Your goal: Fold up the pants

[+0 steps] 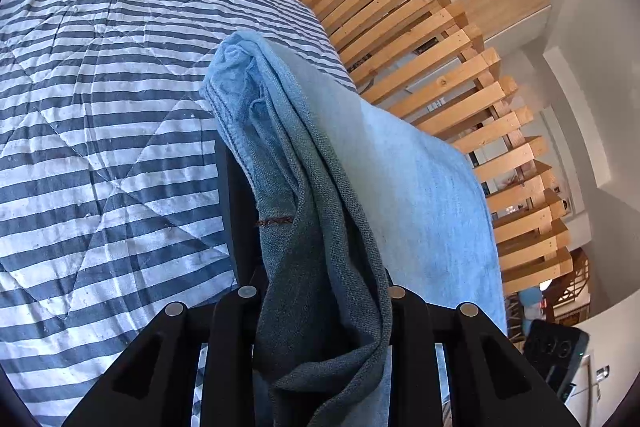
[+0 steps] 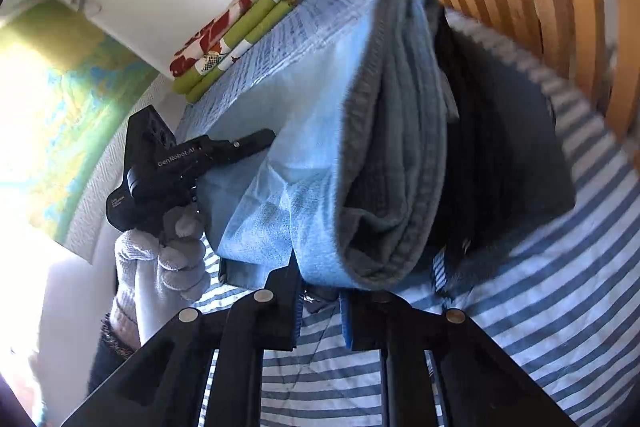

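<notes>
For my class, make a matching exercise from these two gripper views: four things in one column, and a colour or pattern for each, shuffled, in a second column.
Things:
1. denim pants
2. quilted bedspread
3. slatted wooden bed frame
4. knitted glove on the person's left hand

Colours or patterns:
A. pale grey
B. light blue
C. honey-coloured wood
D. blue and white stripes

Pairs: 1-B, 2-D, 3-C, 4-A

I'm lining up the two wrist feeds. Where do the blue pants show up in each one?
Left wrist: pants fill the centre, draped up from the jaws toward the right.
Right wrist: pants hang centre frame, stretching left to the left gripper.
Shared landmark: the striped quilt.
</notes>
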The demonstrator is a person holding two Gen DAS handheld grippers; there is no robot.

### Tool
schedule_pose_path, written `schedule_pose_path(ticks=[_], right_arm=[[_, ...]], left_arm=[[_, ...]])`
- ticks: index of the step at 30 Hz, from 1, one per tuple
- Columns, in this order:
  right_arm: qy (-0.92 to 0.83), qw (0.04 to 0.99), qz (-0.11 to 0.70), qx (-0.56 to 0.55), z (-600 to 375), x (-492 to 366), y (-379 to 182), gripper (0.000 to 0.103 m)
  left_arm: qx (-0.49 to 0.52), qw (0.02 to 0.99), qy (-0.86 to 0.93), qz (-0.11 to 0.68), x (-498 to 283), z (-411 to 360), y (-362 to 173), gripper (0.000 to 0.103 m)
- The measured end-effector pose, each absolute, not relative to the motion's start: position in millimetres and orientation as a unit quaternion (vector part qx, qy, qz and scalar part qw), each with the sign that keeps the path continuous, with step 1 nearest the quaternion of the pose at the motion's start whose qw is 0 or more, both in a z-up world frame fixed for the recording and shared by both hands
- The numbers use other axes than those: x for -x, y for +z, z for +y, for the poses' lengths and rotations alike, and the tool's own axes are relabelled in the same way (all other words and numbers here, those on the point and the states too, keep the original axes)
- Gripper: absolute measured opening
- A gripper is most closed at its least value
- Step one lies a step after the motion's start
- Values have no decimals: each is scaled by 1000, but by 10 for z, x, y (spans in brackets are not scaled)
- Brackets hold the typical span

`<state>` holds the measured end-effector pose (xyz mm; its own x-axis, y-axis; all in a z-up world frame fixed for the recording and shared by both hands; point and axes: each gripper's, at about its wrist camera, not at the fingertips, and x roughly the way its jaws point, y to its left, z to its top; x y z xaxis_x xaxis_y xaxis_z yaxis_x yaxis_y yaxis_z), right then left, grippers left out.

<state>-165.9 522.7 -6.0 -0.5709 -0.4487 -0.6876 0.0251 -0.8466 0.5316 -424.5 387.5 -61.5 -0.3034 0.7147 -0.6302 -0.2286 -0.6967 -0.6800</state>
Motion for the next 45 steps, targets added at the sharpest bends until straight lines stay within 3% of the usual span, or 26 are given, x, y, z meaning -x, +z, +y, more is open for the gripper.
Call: schedule_pose_path(ticks=[5, 7, 10, 12, 15, 20, 23, 27, 30, 32, 35, 36, 38, 40, 42, 45], right_arm=[[-913, 109, -97, -381, 5236, 1713, 791, 12], [-893, 117, -130, -415, 5410, 1734, 658, 12], [-822, 119, -227, -508, 5667, 1681, 17, 18], [-804, 121, -243, -529, 5725, 1518, -234, 24], [-808, 127, -249, -519, 5750, 1288, -216, 24], [-871, 136, -200, -428, 5724, 1034, 489, 24], [-896, 136, -179, -382, 5533, 1199, 738, 24], [-889, 115, -141, -420, 5204, 1739, 427, 24], [-877, 59, -114, -464, 5096, 2137, 122, 24], [-877, 42, -121, -463, 5235, 2204, 6, 19], [-878, 7, -102, -468, 5406, 2225, -175, 0], [-876, 1, -93, -473, 5427, 2247, -210, 0], [-875, -1, -92, -476, 5448, 2229, -194, 0], [-876, -5, -82, -476, 5458, 2211, -167, 0], [-883, -28, -55, -466, 5361, 2183, -87, 7], [-890, -22, -31, -455, 5183, 2012, 19, 17]], left_arm=[[464, 326, 774, -282, 4024, 3930, -464, 28], [467, 324, 779, -264, 3948, 4090, -503, 29], [497, 308, 777, -234, 4003, 4234, -711, 29], [500, 309, 770, -250, 4041, 4149, -767, 29], [493, 309, 778, -237, 4025, 4110, -664, 29], [486, 316, 787, -210, 4056, 4116, -475, 30], [510, 304, 777, -211, 4030, 4067, -551, 45], [478, 284, 792, -252, 3857, 3697, -416, 50], [446, 286, 816, -232, 3736, 3569, -136, 52], [446, 308, 811, -221, 3719, 3615, -30, 51], [497, 332, 773, -213, 3597, 3870, -244, 47], [519, 338, 761, -195, 3470, 3982, -402, 43], [531, 341, 758, -164, 3203, 4116, -636, 46], [526, 341, 756, -188, 3073, 4048, -683, 47], [527, 340, 751, -205, 3000, 3975, -658, 47], [514, 335, 776, -148, 2811, 3949, -499, 46]])
